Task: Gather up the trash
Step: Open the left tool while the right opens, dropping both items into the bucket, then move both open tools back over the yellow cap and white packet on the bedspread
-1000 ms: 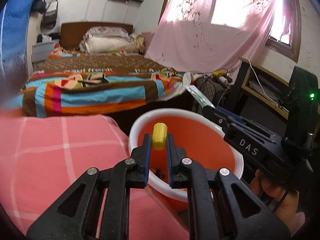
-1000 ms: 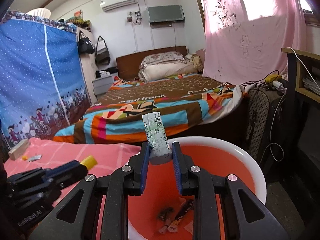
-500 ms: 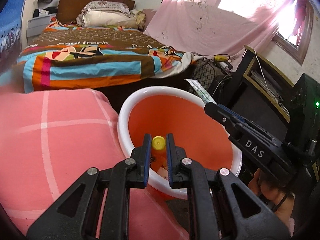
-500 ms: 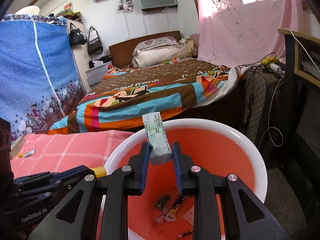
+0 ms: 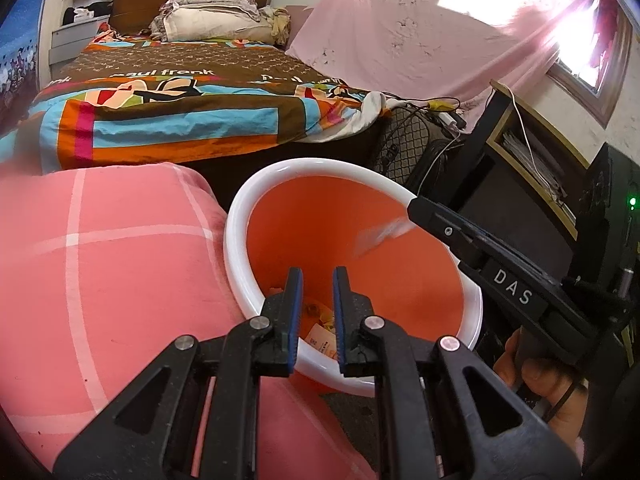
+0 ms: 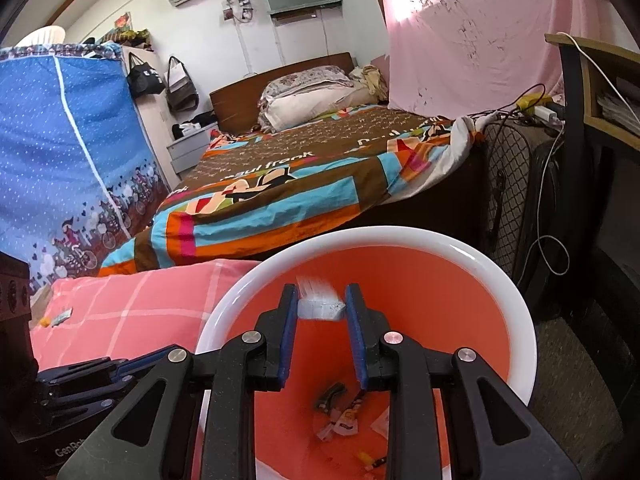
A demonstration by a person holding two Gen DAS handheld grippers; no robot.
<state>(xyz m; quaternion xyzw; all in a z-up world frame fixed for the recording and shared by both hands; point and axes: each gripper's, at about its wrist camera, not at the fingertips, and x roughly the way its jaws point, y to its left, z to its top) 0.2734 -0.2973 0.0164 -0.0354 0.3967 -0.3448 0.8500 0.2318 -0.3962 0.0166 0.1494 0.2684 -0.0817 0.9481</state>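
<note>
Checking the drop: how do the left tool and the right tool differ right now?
The left tool is empty, with a narrow gap. The right tool has a blurred white wrapper between its pads, and its jaws have just been opening. The right tool's gap looks wider than the left tool's. Both point down into the white-rimmed orange bin.

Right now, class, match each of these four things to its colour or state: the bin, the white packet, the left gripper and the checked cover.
Things:
1. bin
2. white packet
3. left gripper
4. checked cover

Colour or state:
A. pink
B. motion-blurred
C. orange inside, white rim
D. nothing between its jaws

Pairs: 1-C, 2-B, 3-D, 4-A
</note>
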